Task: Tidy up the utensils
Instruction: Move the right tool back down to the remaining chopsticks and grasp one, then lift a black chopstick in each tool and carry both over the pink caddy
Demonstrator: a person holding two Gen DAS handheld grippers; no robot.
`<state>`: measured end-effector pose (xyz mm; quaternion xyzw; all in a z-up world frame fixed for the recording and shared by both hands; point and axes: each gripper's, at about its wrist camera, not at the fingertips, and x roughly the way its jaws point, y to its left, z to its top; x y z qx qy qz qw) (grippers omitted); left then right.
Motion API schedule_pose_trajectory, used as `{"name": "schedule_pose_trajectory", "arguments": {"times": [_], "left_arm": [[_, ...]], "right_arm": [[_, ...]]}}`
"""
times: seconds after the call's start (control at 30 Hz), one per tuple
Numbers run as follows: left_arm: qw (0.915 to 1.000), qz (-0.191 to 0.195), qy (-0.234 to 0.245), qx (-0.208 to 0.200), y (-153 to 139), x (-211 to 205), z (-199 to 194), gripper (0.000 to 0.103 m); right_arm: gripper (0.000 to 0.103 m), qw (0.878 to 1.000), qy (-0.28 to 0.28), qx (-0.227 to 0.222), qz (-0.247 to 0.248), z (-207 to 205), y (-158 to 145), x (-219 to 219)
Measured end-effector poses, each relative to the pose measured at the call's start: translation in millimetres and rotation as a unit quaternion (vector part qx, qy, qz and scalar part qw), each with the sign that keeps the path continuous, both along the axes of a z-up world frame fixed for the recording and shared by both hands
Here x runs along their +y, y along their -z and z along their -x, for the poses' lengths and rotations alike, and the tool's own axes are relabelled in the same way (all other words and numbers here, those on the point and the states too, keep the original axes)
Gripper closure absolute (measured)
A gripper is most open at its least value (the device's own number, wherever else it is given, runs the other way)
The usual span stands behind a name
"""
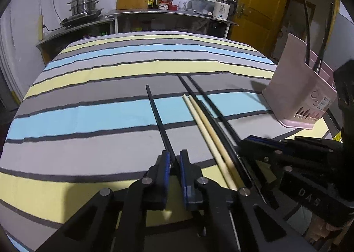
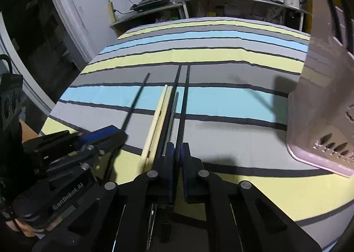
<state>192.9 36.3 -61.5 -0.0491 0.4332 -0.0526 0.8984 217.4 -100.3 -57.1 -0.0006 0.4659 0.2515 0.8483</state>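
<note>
My left gripper (image 1: 174, 159) is shut on a single black chopstick (image 1: 158, 115) that points away over the striped cloth. My right gripper (image 2: 178, 152) is shut on another black chopstick (image 2: 184, 106); it shows at the right of the left wrist view (image 1: 261, 143). Between them lie two pale wooden chopsticks (image 1: 208, 128), also in the right wrist view (image 2: 158, 117), and more black chopsticks (image 1: 199, 95). A pink utensil holder (image 1: 303, 88) stands at the right with two black chopsticks in it; it is close in the right wrist view (image 2: 325, 101).
The table is covered by a striped cloth (image 1: 110, 88) of grey, blue and yellow. Behind it a metal counter (image 1: 154, 12) carries a steamer pot (image 1: 84, 5), a cutting board, bottles and a white kettle (image 1: 223, 10). A yellow door (image 1: 261, 8) is at the back right.
</note>
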Motion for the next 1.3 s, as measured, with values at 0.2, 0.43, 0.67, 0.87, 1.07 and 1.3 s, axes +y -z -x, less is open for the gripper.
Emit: {"name": "schedule_pose_trajectory", "arguments": {"times": [0.2, 0.43, 0.67, 0.87, 1.07, 1.3], "left_arm": [[0.9998, 0.014, -0.013, 0.008, 0.1, 15.0, 21.6, 0.095], [0.9995, 0.027, -0.012, 0.015, -0.8, 20.0, 43.4, 0.095], [0.9989, 0.038, -0.019, 0.020, -1.9, 23.4, 22.0, 0.095], [0.9988, 0.037, -0.019, 0.025, -0.3, 24.1, -0.8, 0.095], [0.9991, 0.024, -0.018, 0.031, -0.2, 22.4, -20.2, 0.094], [0.9995, -0.016, -0.005, 0.028, -0.1, 11.7, -29.7, 0.094]], "right_arm": [[0.097, 0.999, 0.032, 0.011, -0.009, 18.3, -1.1, -27.6], [0.097, 0.999, 0.036, 0.025, -0.011, 50.9, -3.3, -48.9], [0.093, 1.000, 0.020, 0.012, 0.004, 33.0, -10.0, -33.9], [0.092, 1.000, 0.024, 0.006, 0.019, 3.8, -7.4, -17.0], [0.092, 0.999, 0.033, 0.020, 0.031, -21.5, -1.0, -6.9], [0.098, 0.999, 0.032, 0.017, 0.025, -24.7, -0.4, -7.4]]}}
